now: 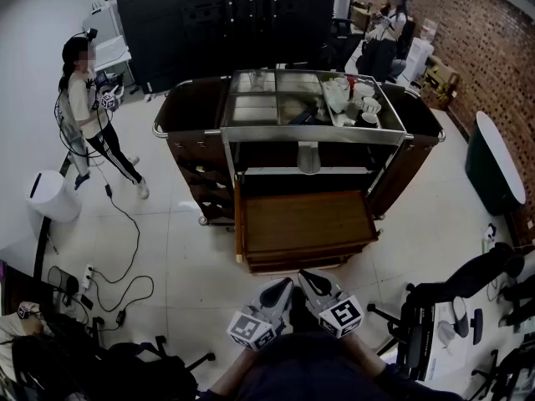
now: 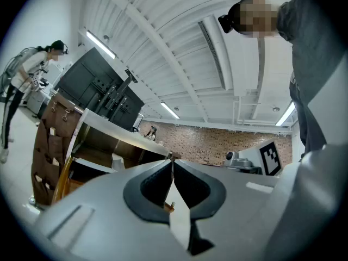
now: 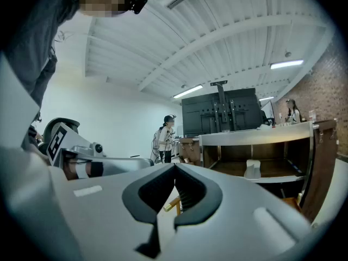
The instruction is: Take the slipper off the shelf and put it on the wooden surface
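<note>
While held low near the person's body, left hand-held gripper [image 1: 282, 286] and right hand-held gripper [image 1: 306, 277] are pressed together, empty; wooden surface [image 1: 305, 221] just ahead; white slipper [image 1: 308, 157] farther back on cart shelf [image 1: 267, 171]

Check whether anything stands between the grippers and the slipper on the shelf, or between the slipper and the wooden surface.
Nothing visible does. The slipper lies on the open-fronted shelf, the wooden surface juts out below it, and the left gripper and right gripper, both shut and empty, point toward them unobstructed.
</note>
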A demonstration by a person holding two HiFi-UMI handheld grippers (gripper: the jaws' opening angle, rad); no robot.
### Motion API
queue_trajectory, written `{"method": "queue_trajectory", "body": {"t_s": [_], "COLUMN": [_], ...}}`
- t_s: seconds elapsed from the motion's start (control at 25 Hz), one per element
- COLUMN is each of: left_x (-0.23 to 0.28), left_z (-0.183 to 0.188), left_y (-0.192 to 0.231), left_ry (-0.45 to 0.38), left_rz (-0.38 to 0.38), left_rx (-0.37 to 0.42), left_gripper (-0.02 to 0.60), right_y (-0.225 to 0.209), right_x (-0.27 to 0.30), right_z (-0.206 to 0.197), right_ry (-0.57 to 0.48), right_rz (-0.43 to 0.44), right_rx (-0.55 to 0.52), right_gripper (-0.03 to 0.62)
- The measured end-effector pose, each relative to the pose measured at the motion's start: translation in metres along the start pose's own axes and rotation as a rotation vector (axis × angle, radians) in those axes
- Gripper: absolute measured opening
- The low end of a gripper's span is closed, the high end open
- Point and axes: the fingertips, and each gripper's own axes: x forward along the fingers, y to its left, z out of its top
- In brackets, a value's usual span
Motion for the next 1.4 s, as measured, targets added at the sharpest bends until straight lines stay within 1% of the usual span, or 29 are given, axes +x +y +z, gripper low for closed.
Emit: {"method": "queue_trajectory", "body": {"t_s": [0.12,0.16,0.2,0.28,0.44,0.52,0.6,0.8,0.84,0.96,1.04,1.16,1.24,1.32,1.4], "left_x": [0.011,0.015,0.019,0.027,0.053,0.075,0.102,0.18,0.193,0.229,0.25,0.268,0.274,0.281,0.289], "left_z": [-0.007,-0.008,-0.009,-0.013,-0.018,-0.017,-0.017,-0.009,-0.008,-0.003,-0.001,-0.002,-0.006,-0.008,-0.008], "left_y": [0.008,0.011,0.015,0.025,0.054,0.073,0.093,0.143,0.152,0.173,0.186,0.205,0.216,0.225,0.232], "left_ry": [0.011,0.011,0.011,0.015,0.043,0.054,0.063,0.101,0.112,0.134,0.136,0.142,0.153,0.161,0.167], "left_rz": [-0.003,-0.002,0.0,0.016,0.068,0.096,0.108,0.155,0.164,0.178,0.185,0.223,0.247,0.257,0.259], "left_rx": [-0.007,-0.009,-0.013,-0.028,-0.037,-0.034,-0.018,0.022,0.028,0.036,0.039,0.02,0.021,0.028,0.027], "left_gripper": [0.016,0.017,0.017,0.017,0.026,0.04,0.053,0.068,0.081,0.087,0.087,0.092,0.102,0.117,0.118], "right_y": [-0.037,-0.049,-0.062,-0.09,-0.162,-0.206,-0.249,-0.355,-0.373,-0.424,-0.457,-0.492,-0.512,-0.528,-0.536], "right_x": [0.012,0.018,0.025,0.04,0.081,0.111,0.144,0.223,0.237,0.276,0.302,0.336,0.352,0.364,0.374], "right_z": [-0.016,-0.02,-0.022,-0.03,-0.045,-0.05,-0.056,-0.08,-0.089,-0.116,-0.124,-0.132,-0.141,-0.152,-0.16], "right_ry": [0.046,0.055,0.063,0.086,0.12,0.131,0.146,0.192,0.207,0.254,0.271,0.287,0.309,0.334,0.364], "right_rz": [-0.024,-0.028,-0.03,-0.036,-0.065,-0.087,-0.101,-0.135,-0.142,-0.159,-0.167,-0.185,-0.22,-0.248,-0.253], "right_rx": [0.005,0.008,0.008,-0.002,-0.001,0.002,0.005,0.033,0.044,0.092,0.089,0.078,0.079,0.08,0.071], "right_gripper": [0.0,0.013,0.041,0.065,0.077,0.081,0.084,0.087,0.087,0.097,0.105,0.127,0.142,0.155,0.152]}}
